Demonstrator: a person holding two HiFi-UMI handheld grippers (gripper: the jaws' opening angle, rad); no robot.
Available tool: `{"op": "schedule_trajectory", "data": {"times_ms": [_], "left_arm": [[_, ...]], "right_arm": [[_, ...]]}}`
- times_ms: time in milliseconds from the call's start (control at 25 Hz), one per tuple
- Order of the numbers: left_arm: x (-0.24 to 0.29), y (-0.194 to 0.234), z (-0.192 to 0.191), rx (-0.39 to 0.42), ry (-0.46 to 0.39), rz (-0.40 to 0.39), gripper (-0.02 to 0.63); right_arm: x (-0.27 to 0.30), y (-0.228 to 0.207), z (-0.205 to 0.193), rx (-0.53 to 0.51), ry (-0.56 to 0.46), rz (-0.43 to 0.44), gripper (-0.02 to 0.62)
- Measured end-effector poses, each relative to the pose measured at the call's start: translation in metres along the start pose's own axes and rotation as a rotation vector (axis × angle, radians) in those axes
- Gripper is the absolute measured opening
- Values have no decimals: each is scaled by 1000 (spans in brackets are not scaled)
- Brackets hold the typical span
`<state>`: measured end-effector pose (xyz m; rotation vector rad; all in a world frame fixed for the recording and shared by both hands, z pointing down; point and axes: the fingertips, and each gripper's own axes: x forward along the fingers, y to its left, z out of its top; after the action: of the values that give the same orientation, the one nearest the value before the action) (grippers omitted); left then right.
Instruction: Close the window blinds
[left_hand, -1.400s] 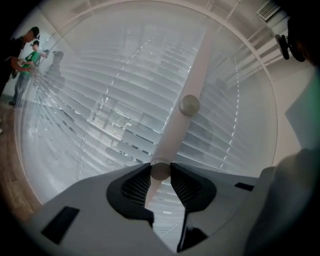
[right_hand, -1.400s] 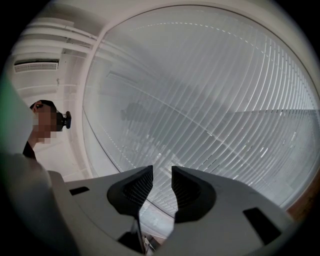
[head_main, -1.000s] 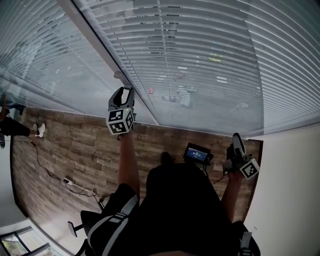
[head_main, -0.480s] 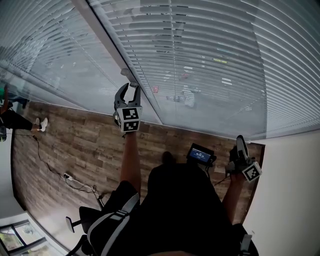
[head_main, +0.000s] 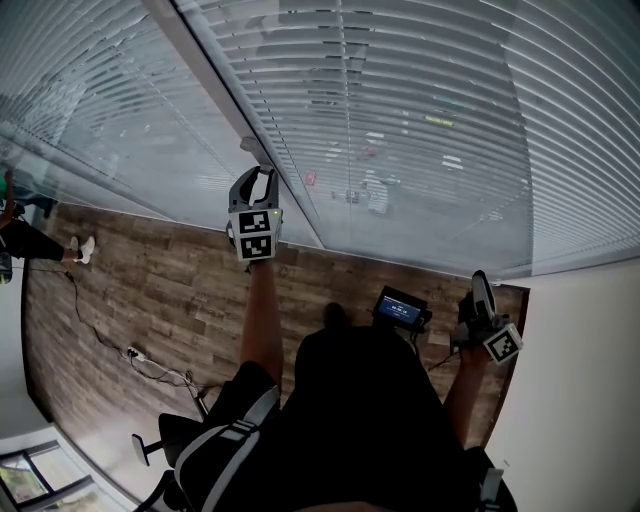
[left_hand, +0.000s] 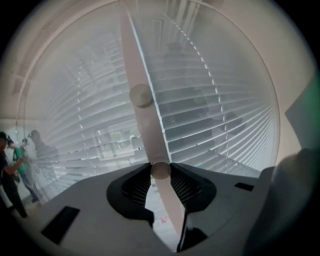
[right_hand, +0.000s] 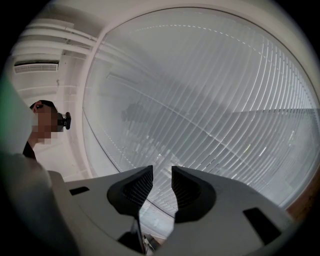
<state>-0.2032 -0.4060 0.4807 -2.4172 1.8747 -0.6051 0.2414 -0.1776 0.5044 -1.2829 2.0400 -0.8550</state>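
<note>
White slatted blinds (head_main: 420, 130) hang over the big window, their slats tilted so the street shows through. My left gripper (head_main: 258, 172) is raised at the window's mullion (head_main: 200, 70). In the left gripper view the pale blind wand (left_hand: 145, 130) runs down between the jaws of the left gripper (left_hand: 160, 172). Those jaws have just been closing, and both pads now touch the wand. My right gripper (head_main: 477, 283) hangs low at the right, near the white wall. Its jaws (right_hand: 162, 182) stand a little apart with nothing between them, facing the blinds (right_hand: 210, 110).
A wood floor (head_main: 150, 290) lies below, with a cable and power strip (head_main: 135, 362) on it. A small device with a lit screen (head_main: 398, 308) sits near my right side. A person (head_main: 20, 250) stands at the far left. A white wall (head_main: 590, 380) bounds the right.
The left gripper has rolled so its marker cube faces the head camera more squarely. Its jaws have narrowed round the wand. The right gripper has stayed put.
</note>
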Motion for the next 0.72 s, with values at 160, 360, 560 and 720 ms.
{"op": "schedule_trajectory", "data": {"times_ms": [160,360,560,720], "left_arm": [[-1,1,2,-196,-5,-61,135],[1,4,2,-353,-9,-110,135],[-12,-7,-6,-421,-55,-143,135],[-28,-7,-8,-442,-111,-143,137]], "right_arm": [[-1,-2,-1,7,-5,-3,123],[2,-1,-1,3,-2,-1,123],[-18,-6,-9,3,-14,19,123],[-26,-8,-15,15,-24,42,123]]}}
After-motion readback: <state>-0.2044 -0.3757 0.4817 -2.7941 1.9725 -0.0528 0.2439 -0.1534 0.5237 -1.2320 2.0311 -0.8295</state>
